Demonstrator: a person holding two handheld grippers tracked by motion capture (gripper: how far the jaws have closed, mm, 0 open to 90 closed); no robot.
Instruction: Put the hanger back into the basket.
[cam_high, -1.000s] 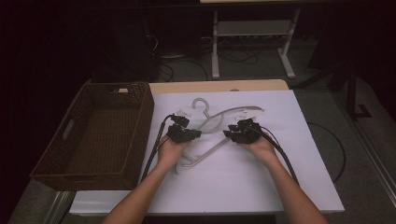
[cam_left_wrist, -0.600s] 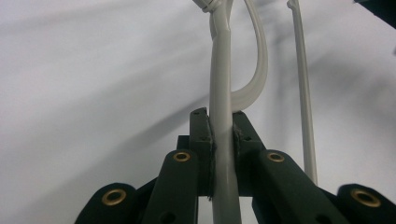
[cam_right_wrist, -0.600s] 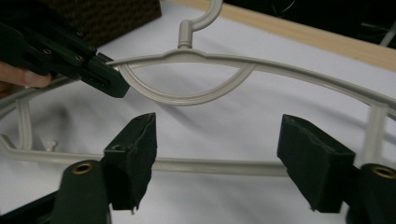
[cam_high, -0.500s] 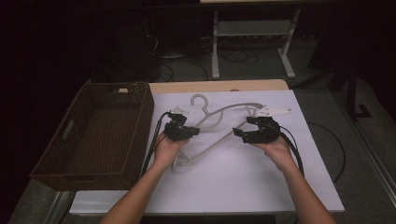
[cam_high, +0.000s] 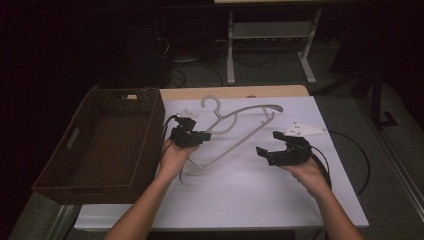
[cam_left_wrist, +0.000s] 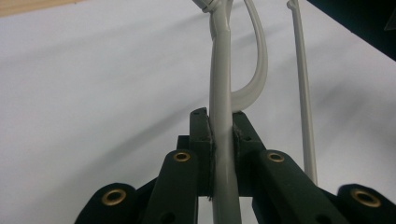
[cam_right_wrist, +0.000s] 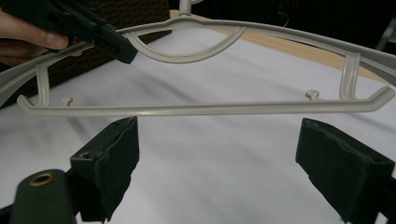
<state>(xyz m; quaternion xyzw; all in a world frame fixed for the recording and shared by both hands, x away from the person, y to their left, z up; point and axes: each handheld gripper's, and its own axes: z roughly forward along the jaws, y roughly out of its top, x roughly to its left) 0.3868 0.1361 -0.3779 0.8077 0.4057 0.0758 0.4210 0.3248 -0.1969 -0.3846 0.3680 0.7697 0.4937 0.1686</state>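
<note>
One counter (cam_high: 260, 200), white-topped with a strip of bare wood along its far edge, carries everything listed below.

One wicker basket (cam_high: 150, 150), dark brown, rectangular, with a slot handle in its near-left wall; it stands on the left part of the counter, just beside my left hand (cam_high: 172, 159).

One plastic hanger (cam_high: 235, 137), pale grey, with hook, curved shoulders and a straight lower bar fitted with small pegs. It lies slantwise over the middle of the counter, hook toward the far edge, one end lifted where I hold it.

One left tool (cam_left_wrist: 222, 128), black, two-jawed, pads pinched tight on a shoulder arm of the hanger; the grey bar runs straight up between them in the left gripper view. From the right gripper view it shows at upper left, clamped on the same arm.

One right tool (cam_high: 270, 150), black, jaws spread wide, resting in my right hand (cam_high: 310, 172) to the right of the hanger and apart from it. In its own view the hanger's lower bar crosses just beyond both pads (cam_right_wrist: 112, 163), touching neither.
</note>
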